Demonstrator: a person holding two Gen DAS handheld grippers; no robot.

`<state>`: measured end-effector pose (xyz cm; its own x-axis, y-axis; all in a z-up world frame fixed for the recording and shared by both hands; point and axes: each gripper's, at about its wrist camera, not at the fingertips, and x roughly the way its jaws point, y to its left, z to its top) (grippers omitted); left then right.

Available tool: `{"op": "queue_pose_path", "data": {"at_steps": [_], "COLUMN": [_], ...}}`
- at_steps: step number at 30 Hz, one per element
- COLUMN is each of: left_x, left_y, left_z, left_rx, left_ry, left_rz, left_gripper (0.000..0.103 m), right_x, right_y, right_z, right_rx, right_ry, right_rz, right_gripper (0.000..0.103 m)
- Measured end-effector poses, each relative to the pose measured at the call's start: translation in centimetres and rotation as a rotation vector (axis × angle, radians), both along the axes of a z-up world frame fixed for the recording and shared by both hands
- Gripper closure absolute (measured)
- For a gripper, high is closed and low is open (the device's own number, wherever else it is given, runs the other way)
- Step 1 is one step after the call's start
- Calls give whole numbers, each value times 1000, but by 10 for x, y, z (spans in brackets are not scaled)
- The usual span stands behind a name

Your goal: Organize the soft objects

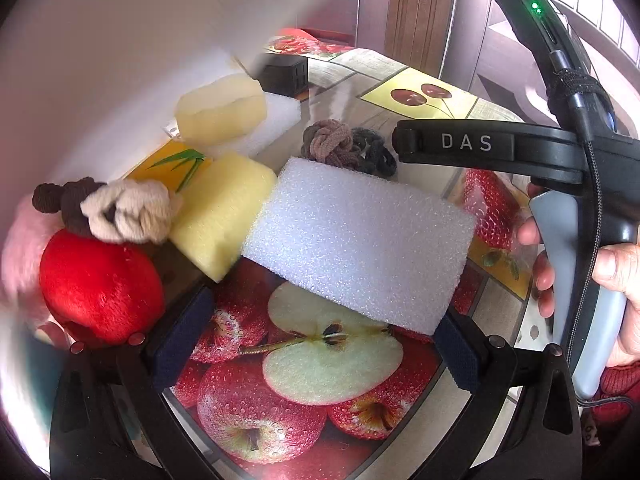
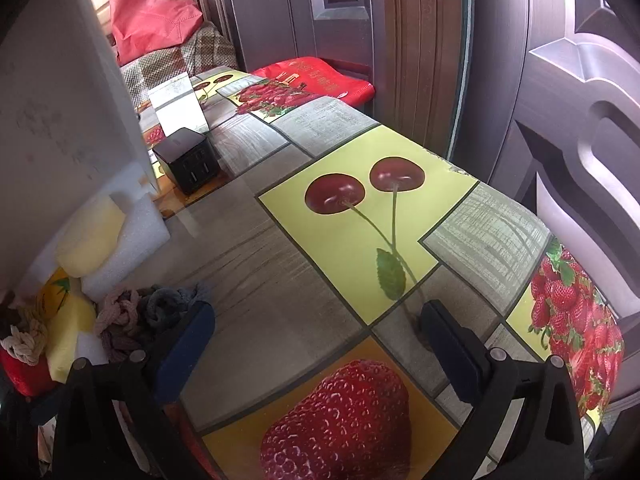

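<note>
- My left claw [image 1: 320,336] gapes wide, its right pad touching the white rectangular foam block [image 1: 360,240].
- My right claw [image 2: 320,344] gapes wide, holding nothing.
- Fruit-print table [image 2: 288,280]; dark panelled door [image 2: 560,100] behind.

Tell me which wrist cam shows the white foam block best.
Left wrist. The white foam block fills mid-frame, whole top face visible, lying ahead of the open left gripper beside the yellow sponge. The right wrist view catches at most a white sliver at its left edge, too little to identify.
</note>
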<state>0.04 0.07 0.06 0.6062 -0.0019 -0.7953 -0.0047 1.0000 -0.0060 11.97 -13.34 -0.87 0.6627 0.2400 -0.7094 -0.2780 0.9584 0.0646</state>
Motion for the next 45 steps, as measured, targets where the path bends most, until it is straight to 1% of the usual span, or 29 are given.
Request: {"op": "queue_pose_path", "data": {"at_steps": [3,11,16,26,28,30,34,35,36,37,38,42,45], "left_x": [0,0,0,0,0,0,-2,-3,-3,-3,-3,-5,-4], "left_y": [0,0,1,0,-3,-13,-27,-29,-30,-29,-29,-31,-32], "left_z": [0,0,0,-1,-1,0,0,0,0,1,1,1,1], "left_rx": [0,0,0,1,1,22,23,29,33,13,10,3,18], "left_ry": [-1,-1,-1,-2,-3,-6,-17,-18,-44,-61,-67,-47,-36], "left_rz": [0,0,0,0,-28,-84,-182,-192,-193,-193,-193,-192,-193], "left_gripper": [1,1,1,1,1,1,1,1,1,1,1,1,1], "right_x": [-1,0,-1,0,0,0,0,0,0,0,0,0,0], "right_y": [1,1,2,7,7,8,8,8,8,8,8,7,7], "right_z": [0,0,0,-1,-1,-1,-1,-1,-1,-1,-1,-1,-1], "right_rx": [1,0,7,-10,-11,-11,-15,-21,-23,-24,-23,-5,2], "right_ry": [-12,-1,-12,15,16,17,20,22,21,20,19,12,5], "right_rz": [1,1,7,15,15,15,15,15,15,15,16,19,21], "right_gripper": [0,0,0,0,0,0,0,0,0,0,0,0,0]}}
